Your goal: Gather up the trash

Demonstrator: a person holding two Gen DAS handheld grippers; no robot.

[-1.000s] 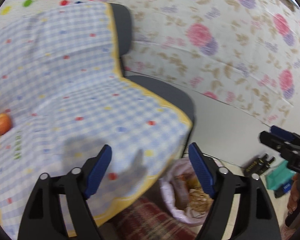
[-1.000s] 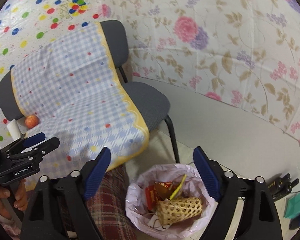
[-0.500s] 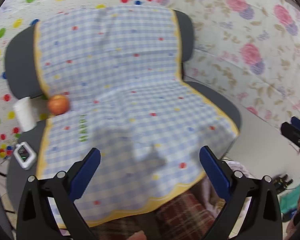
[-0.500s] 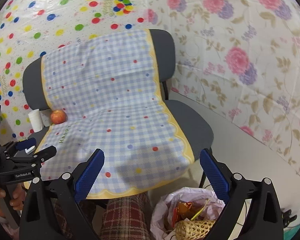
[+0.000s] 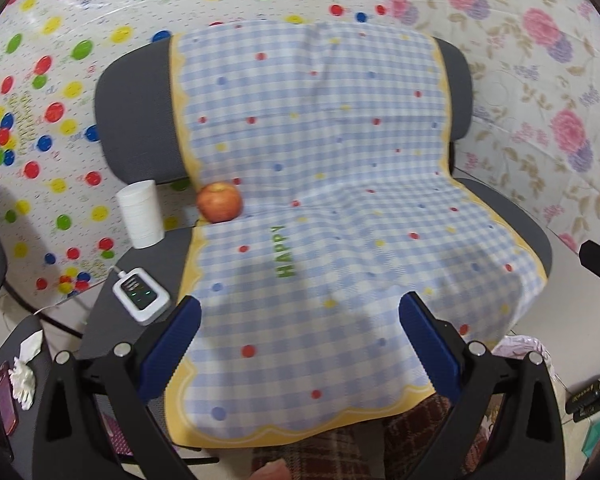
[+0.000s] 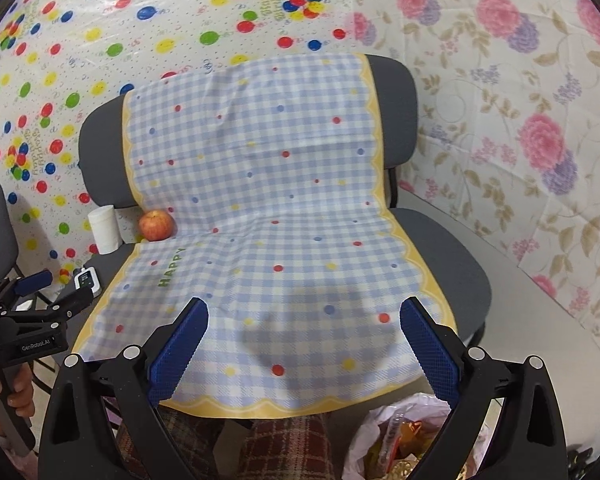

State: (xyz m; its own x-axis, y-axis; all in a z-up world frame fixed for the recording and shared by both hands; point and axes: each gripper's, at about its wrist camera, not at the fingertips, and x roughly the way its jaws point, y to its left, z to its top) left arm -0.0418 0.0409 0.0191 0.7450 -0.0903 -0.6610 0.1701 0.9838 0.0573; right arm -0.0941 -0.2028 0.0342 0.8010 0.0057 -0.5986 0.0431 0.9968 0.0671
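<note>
Grey chair [image 5: 136, 120] draped in checked cloth [image 5: 340, 208] reading "HAPPY", apple [image 5: 219, 202], paper roll [image 5: 140, 214], trash bag [image 6: 396, 436] below, both hand-held grippers, left [image 5: 300, 344] and right [image 6: 304, 348], spread apart, empty

Ahead of me a grey chair [image 5: 136, 120] wears a blue checked cloth [image 5: 320, 200] with a yellow border, draped over backrest and seat. A red apple [image 5: 219, 201] sits at the cloth's left edge, near a white paper cup [image 5: 140, 214] on the bare seat. Nearer to me lies a small white device [image 5: 141, 295] with a cable. Dotted and floral sheets cover the walls.
</note>
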